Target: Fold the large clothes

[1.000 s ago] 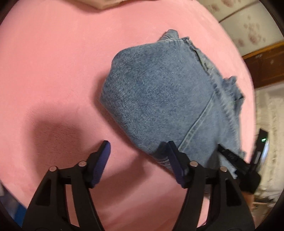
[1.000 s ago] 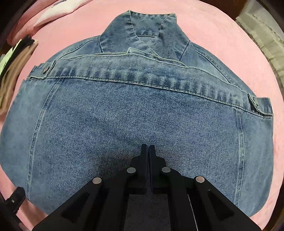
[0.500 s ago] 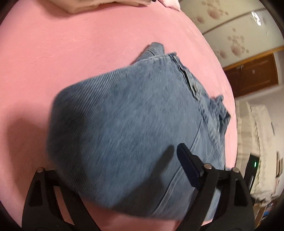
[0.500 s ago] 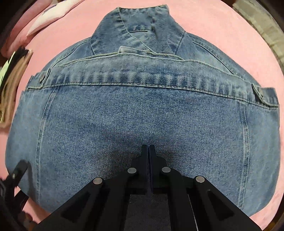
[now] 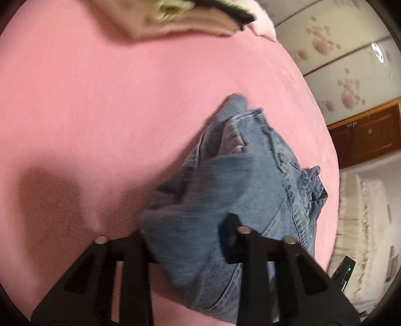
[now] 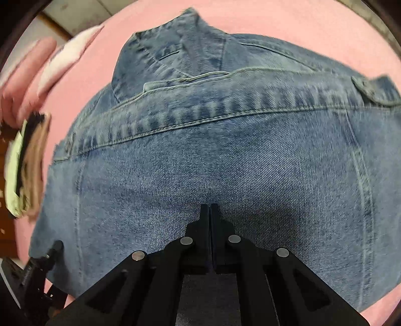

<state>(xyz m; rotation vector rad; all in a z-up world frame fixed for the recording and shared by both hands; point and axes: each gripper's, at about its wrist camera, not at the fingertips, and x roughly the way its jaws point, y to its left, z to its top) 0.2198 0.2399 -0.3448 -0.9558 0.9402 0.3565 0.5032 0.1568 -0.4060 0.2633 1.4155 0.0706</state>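
A blue denim jacket [image 6: 225,160] lies folded on a pink bed cover [image 5: 100,112]; its collar points away in the right wrist view. My right gripper [image 6: 210,208] is shut, its tips pressed on the denim at the near edge of the fold. In the left wrist view the jacket [image 5: 250,190] bunches up at its side edge. My left gripper [image 5: 188,225] has a thick fold of that denim between its jaws, which stand partly apart; the left fingertip is hidden under cloth. The left gripper also shows at the lower left of the right wrist view [image 6: 37,270].
A stack of folded clothes, beige, black and pale green [image 5: 190,20], lies at the far end of the bed; it also shows in the right wrist view [image 6: 25,165]. A pink-and-white pillow [image 6: 50,65] lies beside it. A wall and dark wooden cabinet [image 5: 363,135] stand past the bed's right edge.
My left gripper moved onto the jacket's side edge and closed in on a fold, lifting and bunching it. My right gripper stayed shut on the denim; its view swung a little right.
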